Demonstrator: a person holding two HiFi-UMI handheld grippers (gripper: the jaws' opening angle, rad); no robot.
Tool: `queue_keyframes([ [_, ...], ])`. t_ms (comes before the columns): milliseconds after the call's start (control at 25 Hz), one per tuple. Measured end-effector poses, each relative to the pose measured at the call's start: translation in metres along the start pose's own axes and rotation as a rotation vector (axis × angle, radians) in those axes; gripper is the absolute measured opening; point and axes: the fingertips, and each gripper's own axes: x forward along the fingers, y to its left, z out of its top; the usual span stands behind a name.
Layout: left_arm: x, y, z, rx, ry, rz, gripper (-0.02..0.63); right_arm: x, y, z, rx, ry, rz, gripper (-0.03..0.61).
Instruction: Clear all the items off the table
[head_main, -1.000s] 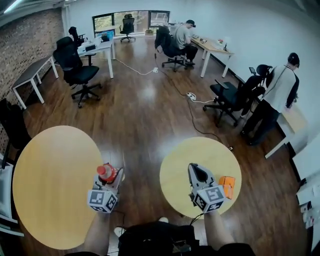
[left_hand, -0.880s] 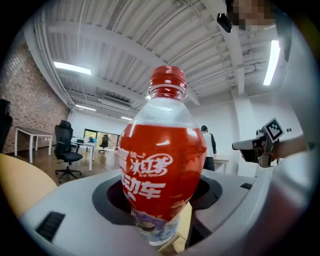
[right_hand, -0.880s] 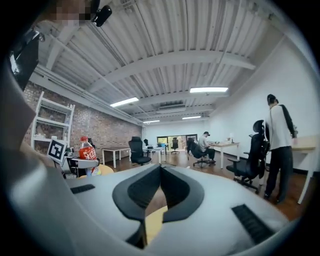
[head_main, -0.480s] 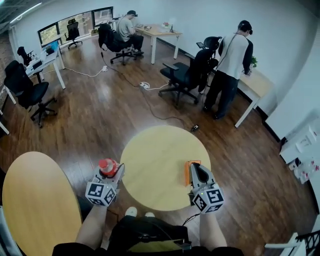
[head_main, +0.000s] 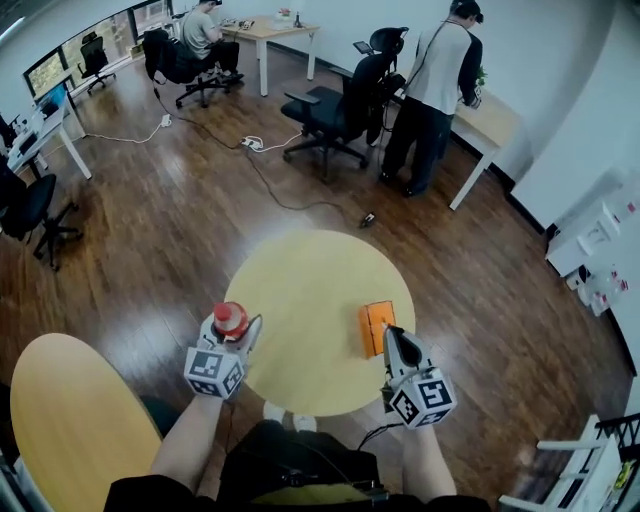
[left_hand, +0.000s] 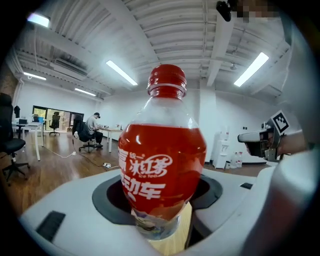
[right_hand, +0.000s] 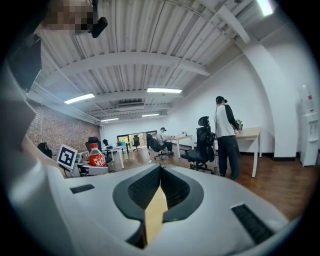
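While my left fingers (left_hand: 60, 212) clamp the bottle (left_hand: 162, 160), my right fingers (right_hand: 215, 215), together, should next open for the box (head_main: 375, 326)

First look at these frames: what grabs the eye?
The red bottle fills the left gripper view, clamped upright in the left gripper by the left rim of the round table. Next comes the orange box, lying near the table's right side just ahead of the right gripper, which is shut and empty.
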Motion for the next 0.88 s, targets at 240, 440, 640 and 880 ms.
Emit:
queue_keyframes([
  [240, 0.036, 0.002, -0.05, 0.007, 0.093, -0.043, 0.265, 0.006, -0.004, -0.035, 0.035, 0.088, -0.048, 0.005],
  [440, 0.056, 0.003, -0.081, 0.038, 0.131, -0.049, 0.265, 0.011, -0.012, -0.068, 0.07, 0.163, -0.092, 0.005],
  [640, 0.068, 0.007, -0.085, 0.026, 0.112, -0.034, 0.267, 0.018, -0.015, -0.079, 0.089, 0.193, -0.115, 0.005],
  [880, 0.073, 0.005, -0.094, -0.008, 0.1, -0.029, 0.268, 0.023, -0.014, -0.085, 0.094, 0.218, -0.125, 0.005],
])
